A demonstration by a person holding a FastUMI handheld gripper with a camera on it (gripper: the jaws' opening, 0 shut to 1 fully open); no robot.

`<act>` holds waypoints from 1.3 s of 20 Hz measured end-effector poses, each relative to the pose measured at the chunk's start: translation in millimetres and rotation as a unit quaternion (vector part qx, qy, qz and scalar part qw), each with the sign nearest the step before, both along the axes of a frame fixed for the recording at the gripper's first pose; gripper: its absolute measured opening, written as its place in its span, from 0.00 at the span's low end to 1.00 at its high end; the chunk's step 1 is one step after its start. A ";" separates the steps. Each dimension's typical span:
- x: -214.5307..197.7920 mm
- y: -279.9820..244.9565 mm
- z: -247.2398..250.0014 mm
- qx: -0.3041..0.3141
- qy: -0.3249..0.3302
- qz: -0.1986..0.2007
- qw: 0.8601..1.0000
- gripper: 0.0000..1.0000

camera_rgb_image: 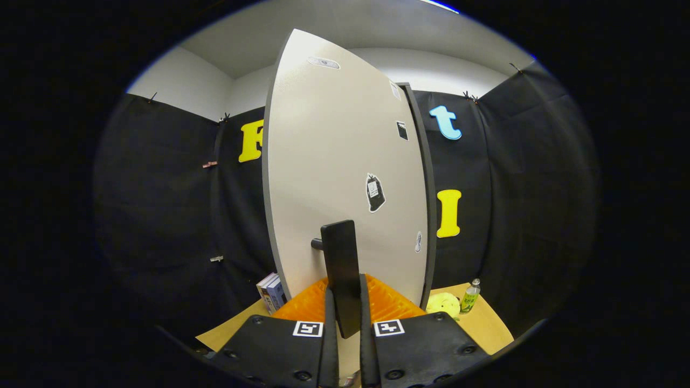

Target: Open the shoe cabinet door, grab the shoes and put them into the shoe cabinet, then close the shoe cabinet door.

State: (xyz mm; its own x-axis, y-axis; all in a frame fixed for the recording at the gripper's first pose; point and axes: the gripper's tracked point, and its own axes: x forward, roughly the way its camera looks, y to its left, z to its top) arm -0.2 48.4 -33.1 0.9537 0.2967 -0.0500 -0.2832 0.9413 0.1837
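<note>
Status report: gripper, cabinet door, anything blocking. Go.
Gripper shut on door handle. Shoe cabinet door swung partway, edge-on ahead. Books, bottle sit off to the sides, nothing blocking.

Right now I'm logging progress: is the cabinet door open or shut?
Cannot tell. The cabinet door faces the camera; the hand-held gripper is shut on its handle.
</note>
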 end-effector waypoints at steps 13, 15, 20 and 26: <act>-6.8 -67.8 -1.3 0.014 0.008 -0.049 0.999 0.20; -5.9 -79.2 -1.9 0.015 0.012 -0.055 0.998 0.20; -4.3 -109.9 -3.0 0.011 0.018 -0.076 0.997 0.16; -2.1 -143.9 -4.8 0.040 0.027 -0.088 0.995 0.14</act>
